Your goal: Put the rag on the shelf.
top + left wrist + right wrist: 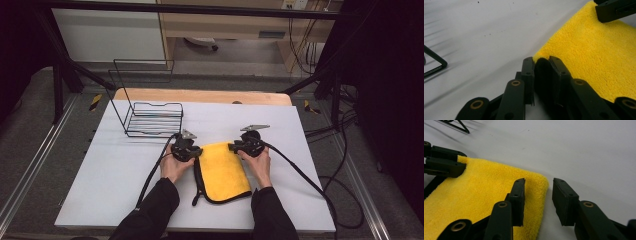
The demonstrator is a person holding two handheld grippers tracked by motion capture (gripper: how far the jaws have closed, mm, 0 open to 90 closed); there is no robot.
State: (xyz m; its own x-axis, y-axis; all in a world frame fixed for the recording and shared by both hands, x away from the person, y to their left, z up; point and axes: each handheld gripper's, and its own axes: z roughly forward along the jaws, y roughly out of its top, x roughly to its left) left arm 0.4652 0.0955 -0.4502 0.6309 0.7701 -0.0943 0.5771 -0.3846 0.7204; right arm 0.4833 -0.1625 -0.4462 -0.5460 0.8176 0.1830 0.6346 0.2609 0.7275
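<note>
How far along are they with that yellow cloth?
Looks partly done: the fluffy yellow cloth with black trim lies apparently folded on the white table. In hand: the left gripper is clamped on one far corner; the right gripper straddles the other far corner, its jaws not yet pressing it. Left to do: probably grip that corner and fold again. The black wire rack stands empty, perhaps its destination.

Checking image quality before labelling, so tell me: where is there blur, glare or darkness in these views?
High view: dark at the edges, table evenly lit, no glare, cloth clear. Left gripper view: streaky blur on the table at left, around the rack; cloth pile sharp. Right gripper view: the near jaws soft, cloth fairly sharp, rack blurred at the top.
</note>
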